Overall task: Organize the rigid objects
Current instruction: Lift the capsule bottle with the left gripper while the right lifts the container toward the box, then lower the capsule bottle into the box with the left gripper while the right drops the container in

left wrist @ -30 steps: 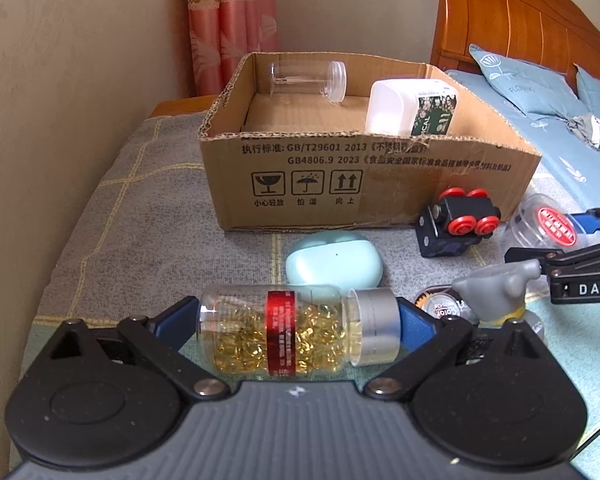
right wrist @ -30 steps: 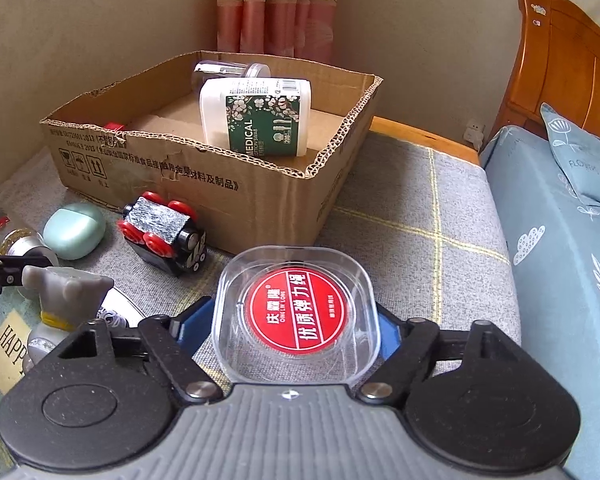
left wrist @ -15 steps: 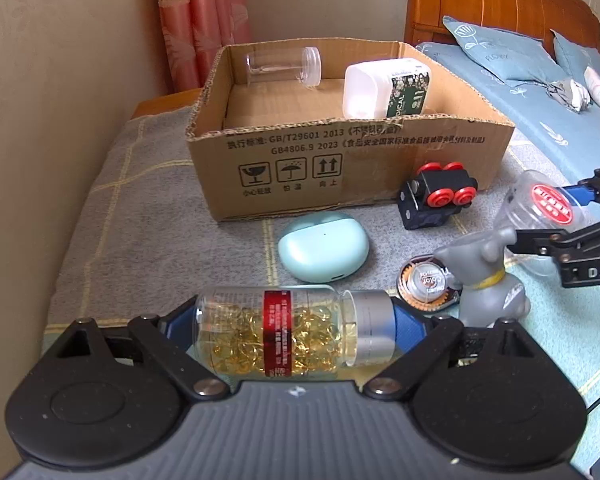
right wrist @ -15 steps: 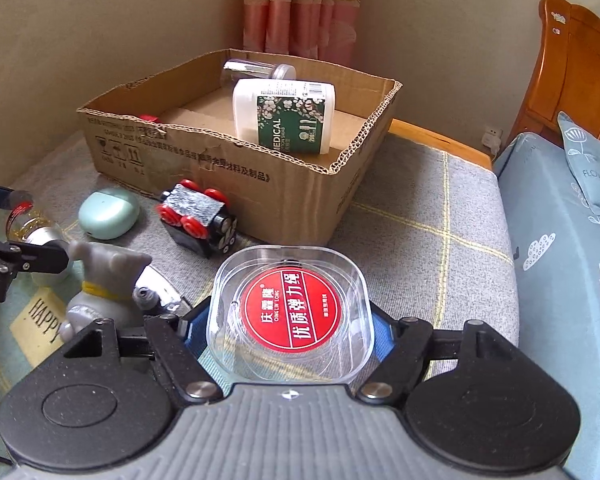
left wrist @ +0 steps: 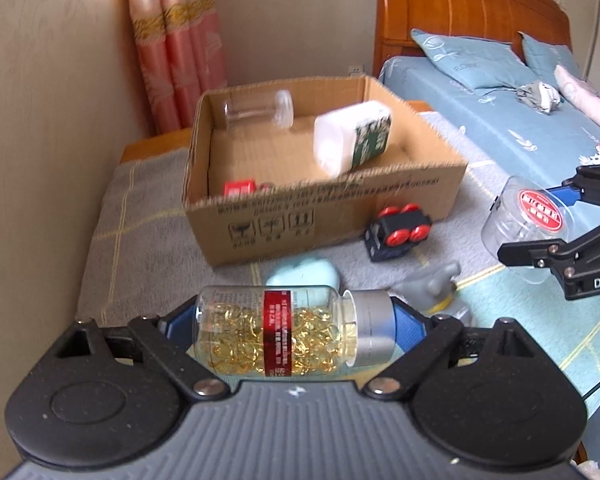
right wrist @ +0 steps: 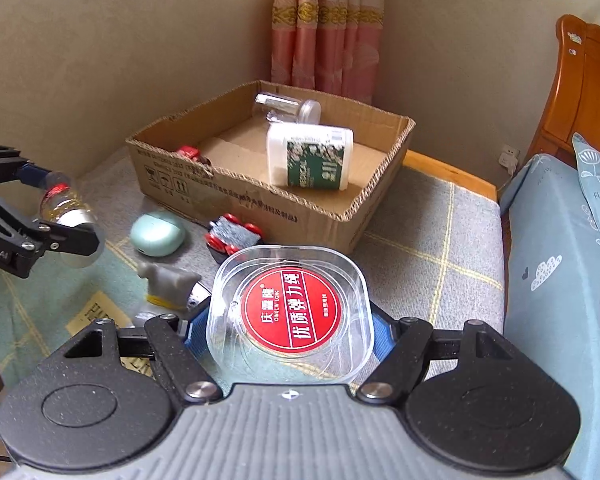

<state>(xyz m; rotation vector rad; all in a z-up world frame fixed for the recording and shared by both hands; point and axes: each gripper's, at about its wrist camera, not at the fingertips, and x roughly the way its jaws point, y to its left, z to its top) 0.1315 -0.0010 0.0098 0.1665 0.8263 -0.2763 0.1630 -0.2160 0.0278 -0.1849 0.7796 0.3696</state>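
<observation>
My left gripper [left wrist: 296, 330] is shut on a clear capsule bottle [left wrist: 276, 330] with gold softgels, a red band and a silver cap, held sideways above the cloth. My right gripper [right wrist: 290, 314] is shut on a clear square case [right wrist: 290, 310] with a round red label. Each gripper shows in the other's view: the right gripper [left wrist: 556, 224] with its case [left wrist: 528, 220] at the right edge, the left gripper [right wrist: 32, 212] with its bottle [right wrist: 66, 206] at the left. Behind stands the open cardboard box [left wrist: 332, 216] [right wrist: 260, 204], holding a white-and-green bottle [left wrist: 354, 140] [right wrist: 310, 158], a clear jar [left wrist: 258, 108] [right wrist: 286, 108] and a red item [left wrist: 240, 188].
On the grey checked cloth in front of the box lie a mint-green earbud case [right wrist: 158, 234], a black toy with red wheels [left wrist: 398, 232] [right wrist: 234, 236] and a grey figurine [right wrist: 168, 280] [left wrist: 432, 286]. A wall runs along the left. A bed with blue bedding [left wrist: 500, 120] lies to the right.
Both grippers have risen with their loads, so I look down further into the box and the red item inside has come into sight. The things on the cloth lie as before.
</observation>
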